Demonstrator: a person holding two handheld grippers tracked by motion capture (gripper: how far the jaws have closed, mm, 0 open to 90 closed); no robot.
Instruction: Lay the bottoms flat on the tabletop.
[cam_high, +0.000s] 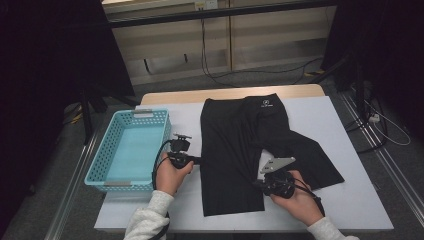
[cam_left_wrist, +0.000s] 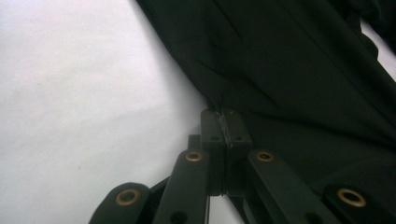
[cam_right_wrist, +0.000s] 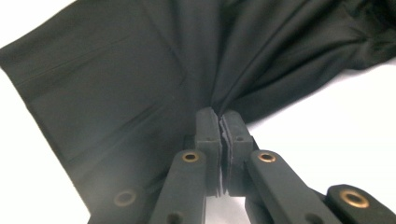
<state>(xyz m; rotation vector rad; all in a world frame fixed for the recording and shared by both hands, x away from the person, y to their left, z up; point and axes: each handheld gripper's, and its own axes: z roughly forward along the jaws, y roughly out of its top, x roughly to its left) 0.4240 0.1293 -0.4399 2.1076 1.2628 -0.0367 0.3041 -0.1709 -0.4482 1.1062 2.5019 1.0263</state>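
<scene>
Black shorts (cam_high: 240, 150) lie flat on the white tabletop (cam_high: 350, 200), waistband at the far side, two legs pointing toward the person. Left leg runs straight down, right leg splays out to the right.

Left gripper (cam_high: 199, 160) sits at the outer edge of the left leg, approx. halfway down. In the left gripper view its fingers (cam_left_wrist: 236, 128) are pressed together w/ the fabric edge (cam_left_wrist: 280, 70) pinched between the tips; cloth spreads up and to the right from there, bare tabletop to the left.

Right gripper (cam_high: 259, 183) is at the inner edge of the left leg, near the crotch gap between the legs. In the right gripper view its fingers (cam_right_wrist: 208, 130) are closed on a bunched fold of the shorts (cam_right_wrist: 140, 84), wrinkles fanning out from the pinch point; the flat leg panel lies to the left of the tips, tabletop to the right.

Light blue basket (cam_high: 107, 172) stands left of the shorts, just beside the left hand (cam_high: 172, 177), not touching the cloth.
</scene>
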